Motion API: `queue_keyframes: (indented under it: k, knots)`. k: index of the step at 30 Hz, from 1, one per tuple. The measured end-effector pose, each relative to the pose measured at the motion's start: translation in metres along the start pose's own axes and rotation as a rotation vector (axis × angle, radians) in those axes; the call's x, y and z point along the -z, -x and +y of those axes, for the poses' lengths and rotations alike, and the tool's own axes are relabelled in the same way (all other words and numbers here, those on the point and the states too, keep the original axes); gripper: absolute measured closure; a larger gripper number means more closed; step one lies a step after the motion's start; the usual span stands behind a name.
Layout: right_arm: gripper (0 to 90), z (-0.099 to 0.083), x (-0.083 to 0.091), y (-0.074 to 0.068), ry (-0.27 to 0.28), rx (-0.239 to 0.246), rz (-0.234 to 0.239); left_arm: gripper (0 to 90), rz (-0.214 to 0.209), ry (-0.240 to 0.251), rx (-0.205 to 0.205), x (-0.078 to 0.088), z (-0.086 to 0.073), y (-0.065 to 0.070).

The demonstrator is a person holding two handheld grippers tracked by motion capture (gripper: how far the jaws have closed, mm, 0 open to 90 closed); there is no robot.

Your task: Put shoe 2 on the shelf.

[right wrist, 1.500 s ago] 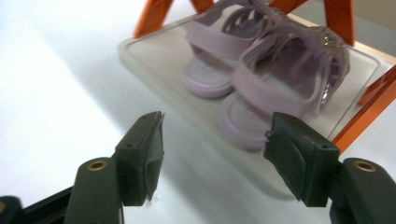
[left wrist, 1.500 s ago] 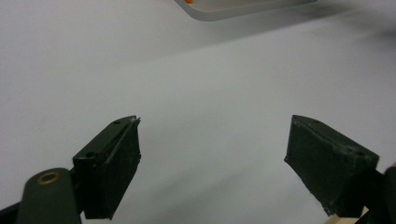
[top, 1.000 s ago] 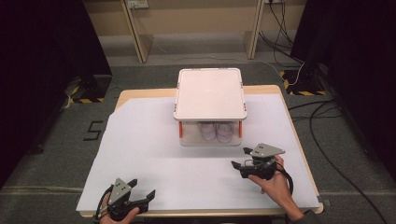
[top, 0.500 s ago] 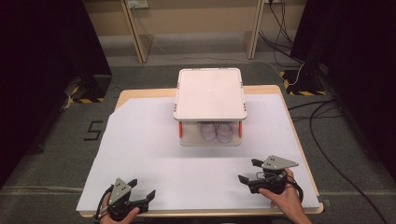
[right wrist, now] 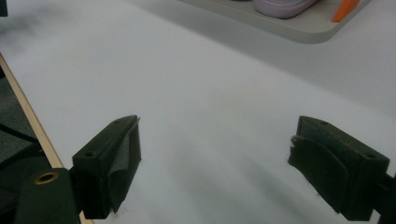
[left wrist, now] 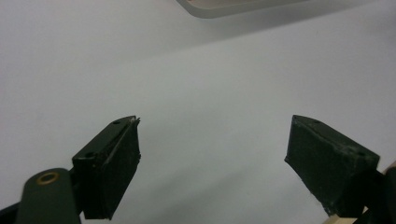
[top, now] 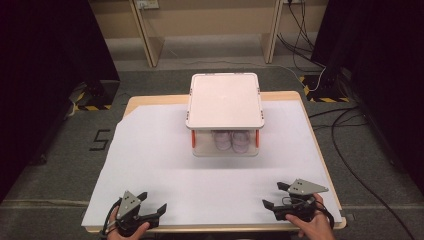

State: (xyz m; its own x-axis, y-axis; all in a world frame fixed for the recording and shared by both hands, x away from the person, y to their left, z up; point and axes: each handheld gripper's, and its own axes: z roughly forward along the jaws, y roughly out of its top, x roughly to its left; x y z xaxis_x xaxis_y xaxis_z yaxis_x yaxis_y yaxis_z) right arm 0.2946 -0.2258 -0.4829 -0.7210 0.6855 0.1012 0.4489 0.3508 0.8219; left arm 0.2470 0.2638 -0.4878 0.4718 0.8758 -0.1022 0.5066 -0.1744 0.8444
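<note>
A white two-level rack [top: 225, 100] with orange legs stands mid-table on white paper. A pair of pale lilac shoes [top: 231, 140] sits on its lower tray, under the top shelf. My left gripper [top: 152, 201] rests near the front left edge, open and empty. My right gripper [top: 274, 195] is near the front right edge, also open with nothing between its jaws. In the left gripper view the left gripper [left wrist: 215, 120] faces bare paper, with the rack's tray [left wrist: 233, 7] far ahead. In the right gripper view the right gripper [right wrist: 218, 120] faces the tray [right wrist: 299, 25], a shoe [right wrist: 280, 5] and an orange leg [right wrist: 345, 9].
White paper [top: 150, 150] covers most of the wooden table [top: 135, 102]. The table's front edge [right wrist: 32, 126] runs close by the right gripper's jaw. Grey floor, dark curtains at both sides and cables [top: 350, 150] on the right surround the table.
My right gripper has drawn back from near the rack toward the front right edge of the table. The left gripper has stayed put.
</note>
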Motion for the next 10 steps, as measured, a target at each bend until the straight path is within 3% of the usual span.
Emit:
queue_keyframes:
  k: [10]
  knots:
    - [16.2, -0.012, 0.013, 0.004, -0.037, -0.03, -0.056, 16.5, -0.005, -0.006, -0.006, 0.0, 0.0, 0.0]
